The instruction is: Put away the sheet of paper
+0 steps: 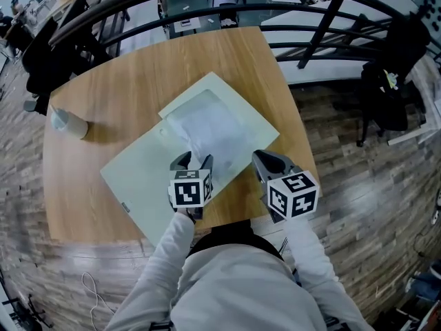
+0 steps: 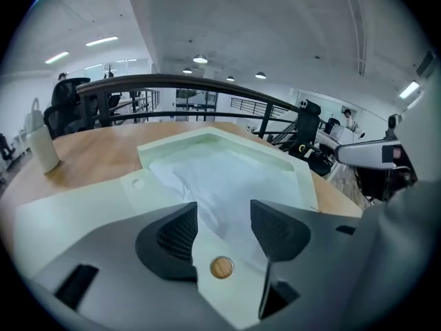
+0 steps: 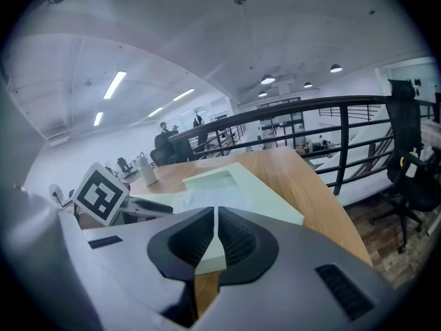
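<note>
Leftmost, a white bottle [image 1: 69, 124] is standing near the edge of the wooden table [image 1: 234, 54], well apart from everything I am working on. Next to the right, a pale green folder [image 1: 141, 174] is lying open and flat, slanting across the tabletop. The sheet of paper [image 1: 213, 133] is resting rumpled on the folder's far right half, inside its raised border, with its near end bulging up toward me.

I am holding my left gripper [image 1: 193, 163] just over the folder's near part, tilting it downward. Its fingers are standing wide apart and gripping nothing; between them I am looking at the paper's near end and bare folder, with a small round hole in the folder showing the wood beneath.

Just to the right, I am keeping my right gripper [image 1: 260, 158] at the folder's near right edge. Its fingers are standing almost together, pinching a thin corner of the green folder between the pads. Beyond the table, a black railing [image 1: 324, 19] is curving past.
</note>
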`<state>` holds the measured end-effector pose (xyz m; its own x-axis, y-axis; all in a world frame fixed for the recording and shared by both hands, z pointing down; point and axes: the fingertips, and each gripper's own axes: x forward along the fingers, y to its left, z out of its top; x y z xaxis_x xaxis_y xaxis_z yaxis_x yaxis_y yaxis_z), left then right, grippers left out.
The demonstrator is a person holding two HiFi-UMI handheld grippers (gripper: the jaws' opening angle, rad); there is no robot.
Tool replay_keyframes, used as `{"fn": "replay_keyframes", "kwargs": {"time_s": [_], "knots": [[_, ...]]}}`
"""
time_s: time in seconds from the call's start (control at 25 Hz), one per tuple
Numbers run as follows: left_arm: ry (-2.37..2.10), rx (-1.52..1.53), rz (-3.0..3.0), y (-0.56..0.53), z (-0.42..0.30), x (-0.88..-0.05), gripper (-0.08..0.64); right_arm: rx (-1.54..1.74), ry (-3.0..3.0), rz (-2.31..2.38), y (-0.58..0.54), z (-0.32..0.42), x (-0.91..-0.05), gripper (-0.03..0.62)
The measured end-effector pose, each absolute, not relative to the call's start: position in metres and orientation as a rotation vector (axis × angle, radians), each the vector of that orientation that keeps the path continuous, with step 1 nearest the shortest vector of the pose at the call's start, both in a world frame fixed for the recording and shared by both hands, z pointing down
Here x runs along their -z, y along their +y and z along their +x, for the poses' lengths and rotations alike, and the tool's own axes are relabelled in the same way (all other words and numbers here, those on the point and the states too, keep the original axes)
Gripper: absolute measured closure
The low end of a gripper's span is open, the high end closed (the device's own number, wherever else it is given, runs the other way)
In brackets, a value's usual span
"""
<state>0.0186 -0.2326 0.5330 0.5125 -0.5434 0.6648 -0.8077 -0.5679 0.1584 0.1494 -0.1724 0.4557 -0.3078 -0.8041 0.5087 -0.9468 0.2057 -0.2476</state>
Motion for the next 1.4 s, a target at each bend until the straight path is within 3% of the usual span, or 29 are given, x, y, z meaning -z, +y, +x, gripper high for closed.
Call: {"fn": "replay_keyframes", "kwargs": {"time_s": [0.12,0.28,0.56,1.4], "knots": [[-1.151,-0.756,2.334,-0.230,0.011,-0.520,0.334,-0.758,-2.241,1.644,-0.170,0.147,-0.455,0.548],[-1.193,-0.713,2.401,-0.224,0.006,-0.494,0.434,-0.738,-2.286,1.625,-0.169,0.142,-0.448,0.548],[-1.232,-0.637,2.530,-0.211,0.008,-0.455,0.514,-0.660,-2.360,1.610,-0.164,0.137,-0.436,0.548],[-1.263,-0.360,2.610,-0.149,0.010,-0.409,0.542,-0.509,-2.415,1.587,-0.127,0.144,-0.419,0.566]]}}
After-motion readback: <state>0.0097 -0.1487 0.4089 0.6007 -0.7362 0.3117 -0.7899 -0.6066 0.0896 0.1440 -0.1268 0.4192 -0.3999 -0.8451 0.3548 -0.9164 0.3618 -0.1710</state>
